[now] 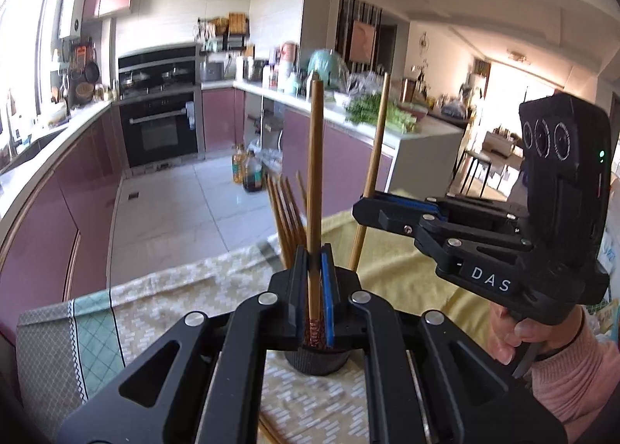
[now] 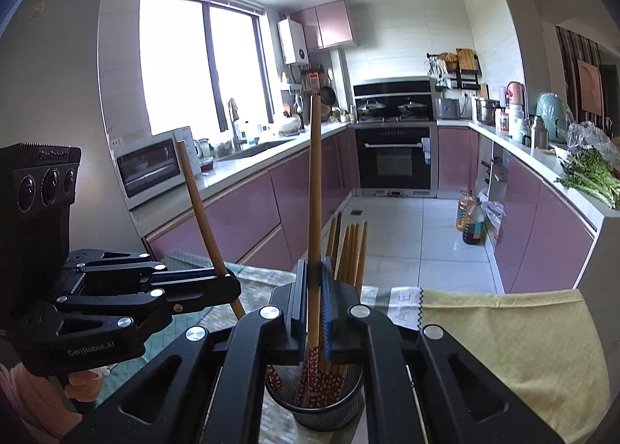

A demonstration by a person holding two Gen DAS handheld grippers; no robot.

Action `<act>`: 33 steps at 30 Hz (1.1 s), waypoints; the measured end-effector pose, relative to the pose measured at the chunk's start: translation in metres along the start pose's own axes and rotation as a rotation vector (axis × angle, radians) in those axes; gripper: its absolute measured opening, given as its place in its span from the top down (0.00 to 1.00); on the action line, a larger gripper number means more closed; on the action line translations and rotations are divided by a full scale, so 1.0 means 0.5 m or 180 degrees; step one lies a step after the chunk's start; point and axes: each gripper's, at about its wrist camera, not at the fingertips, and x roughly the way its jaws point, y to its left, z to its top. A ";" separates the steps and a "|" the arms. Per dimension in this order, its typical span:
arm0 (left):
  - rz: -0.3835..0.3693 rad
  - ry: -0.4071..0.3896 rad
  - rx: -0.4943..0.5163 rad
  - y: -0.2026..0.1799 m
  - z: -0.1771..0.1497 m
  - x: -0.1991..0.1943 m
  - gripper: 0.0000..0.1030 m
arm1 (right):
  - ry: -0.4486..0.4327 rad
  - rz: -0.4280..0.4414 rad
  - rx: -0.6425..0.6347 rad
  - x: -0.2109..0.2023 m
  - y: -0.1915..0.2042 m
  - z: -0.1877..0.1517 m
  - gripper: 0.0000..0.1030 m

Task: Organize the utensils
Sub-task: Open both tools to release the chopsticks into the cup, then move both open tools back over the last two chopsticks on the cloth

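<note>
A dark mesh holder [image 2: 323, 411] stands on the table and holds several wooden chopsticks [image 2: 350, 250] with red patterned ends down. It also shows in the left wrist view [image 1: 317, 360]. My left gripper [image 1: 314, 289] is shut on one upright chopstick [image 1: 314, 172] whose patterned end dips into the holder. My right gripper [image 2: 314, 289] is shut on another upright chopstick [image 2: 314, 180], its end inside the holder. Each gripper shows in the other's view: the right one [image 1: 366, 207] around its chopstick [image 1: 374, 168], the left one [image 2: 228, 283] around its chopstick [image 2: 201, 211].
The table carries a patterned cloth [image 1: 166, 308] and a yellow cloth [image 2: 503, 347]. More chopsticks lie at the near edge [image 1: 271, 432]. Beyond is a kitchen with purple cabinets [image 2: 248, 219], an oven [image 2: 395, 157], oil bottles on the floor [image 2: 471, 219] and greens on the counter [image 2: 593, 176].
</note>
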 end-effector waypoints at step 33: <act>-0.0054 0.0426 -0.0375 0.080 -0.067 0.102 0.75 | 0.0432 -0.0062 0.0338 0.059 -0.034 -0.067 0.88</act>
